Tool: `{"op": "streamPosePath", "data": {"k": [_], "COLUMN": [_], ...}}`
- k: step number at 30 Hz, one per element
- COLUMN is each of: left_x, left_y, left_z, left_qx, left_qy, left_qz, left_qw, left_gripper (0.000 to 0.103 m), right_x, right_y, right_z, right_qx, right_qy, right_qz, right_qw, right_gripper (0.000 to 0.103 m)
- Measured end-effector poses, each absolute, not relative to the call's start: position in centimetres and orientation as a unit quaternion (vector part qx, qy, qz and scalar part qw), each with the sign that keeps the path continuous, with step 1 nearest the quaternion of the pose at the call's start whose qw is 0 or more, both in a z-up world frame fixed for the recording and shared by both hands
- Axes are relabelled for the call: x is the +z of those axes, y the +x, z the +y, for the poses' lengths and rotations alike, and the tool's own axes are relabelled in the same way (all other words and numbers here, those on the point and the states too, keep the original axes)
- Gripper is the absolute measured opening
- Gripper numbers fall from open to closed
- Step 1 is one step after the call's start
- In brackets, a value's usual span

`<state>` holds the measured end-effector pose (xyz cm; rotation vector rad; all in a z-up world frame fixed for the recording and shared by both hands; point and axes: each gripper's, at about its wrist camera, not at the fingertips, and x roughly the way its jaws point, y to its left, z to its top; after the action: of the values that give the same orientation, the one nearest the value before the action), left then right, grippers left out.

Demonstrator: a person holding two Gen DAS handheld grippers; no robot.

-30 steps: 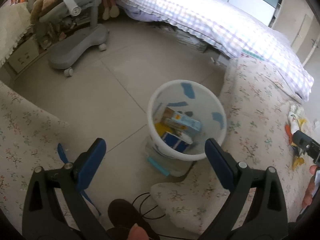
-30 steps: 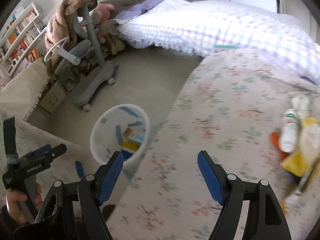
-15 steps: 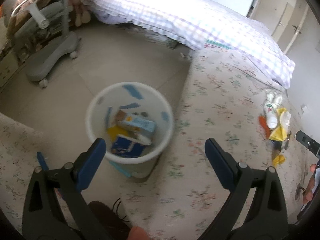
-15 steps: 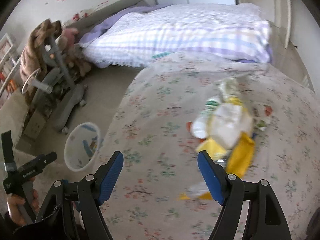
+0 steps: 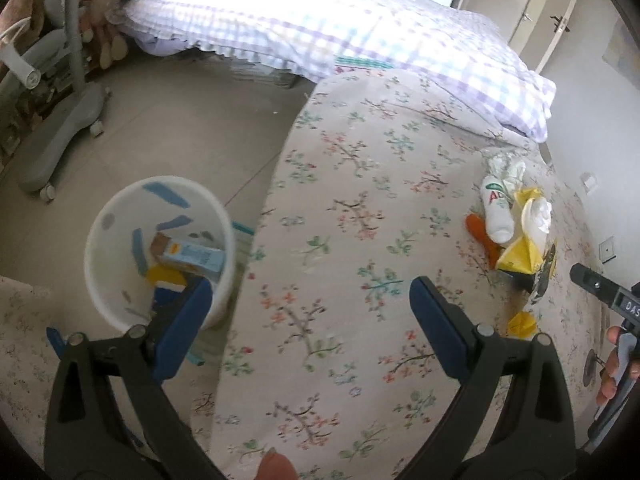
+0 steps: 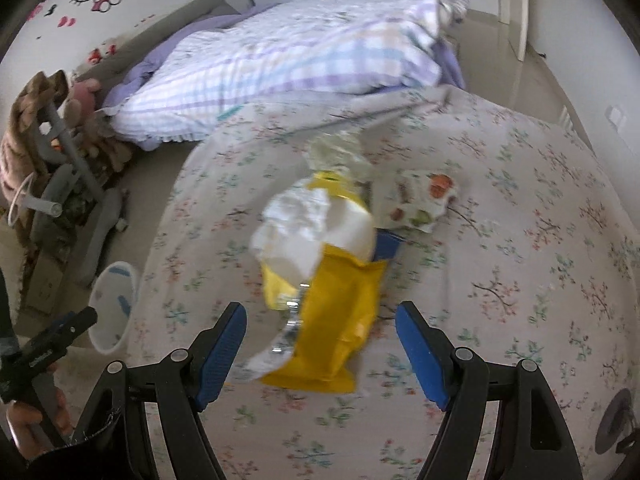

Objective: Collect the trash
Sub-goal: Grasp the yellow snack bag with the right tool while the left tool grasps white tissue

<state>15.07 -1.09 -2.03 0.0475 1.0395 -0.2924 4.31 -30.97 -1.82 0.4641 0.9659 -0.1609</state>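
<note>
Yellow wrapper [image 6: 332, 320] lies lengthwise toward the right gripper [image 6: 320, 344], jaws apart.

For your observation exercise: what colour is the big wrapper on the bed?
Yellow: the wrapper shows best in the right wrist view.

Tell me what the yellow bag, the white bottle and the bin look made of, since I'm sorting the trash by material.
Yellow bag: likely foil-lined plastic film; it is crumpled, with a silvery inside at the torn edge. White bottle: probably plastic, smooth and slightly glossy, with a printed label. Bin: seemingly thin, matte white plastic, with a smooth moulded rim and blue marks on its wall.
</note>
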Motion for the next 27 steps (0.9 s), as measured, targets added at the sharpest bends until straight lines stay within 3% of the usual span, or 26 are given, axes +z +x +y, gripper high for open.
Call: {"op": "streamPosePath", "data": {"k": [16,18,19,23,27], "left_x": [-3.0,-3.0,-3.0,-2.6,-2.7], "left_y": [14.6,14.5,14.4,13.9,13.4], "left_z": [-6.2,-6.6,-6.9,-8.3,-10.2], "left_qx": [-0.161,-0.167,-0.171,-0.176,-0.188], "left_qy": [0.046,0.045,0.045,0.063,0.074], "left_qz": [0.500,0.502,0.501,0.488,0.482], "left_qw": [0.850,0.848,0.847,0.853,0.852], "left_gripper": [0.099,0.099,0.099,0.099,0.099], "right_x": [-8.5,-8.9,-9.0,-8.7,-7.3], "right_y": [5.2,5.2,5.1,4.3,2.8], "right_z": [-31.0,-30.9,-30.9,-31.9,-33.4], "right_qx": [-0.031,-0.030,-0.028,-0.030,-0.043], "right_qy": [0.315,0.314,0.314,0.322,0.314], "right_qz": [0.529,0.532,0.532,0.520,0.503], "right_qw": [0.787,0.786,0.786,0.790,0.804], "right_gripper": [0.078,0.069,0.058,0.051,0.051]}}
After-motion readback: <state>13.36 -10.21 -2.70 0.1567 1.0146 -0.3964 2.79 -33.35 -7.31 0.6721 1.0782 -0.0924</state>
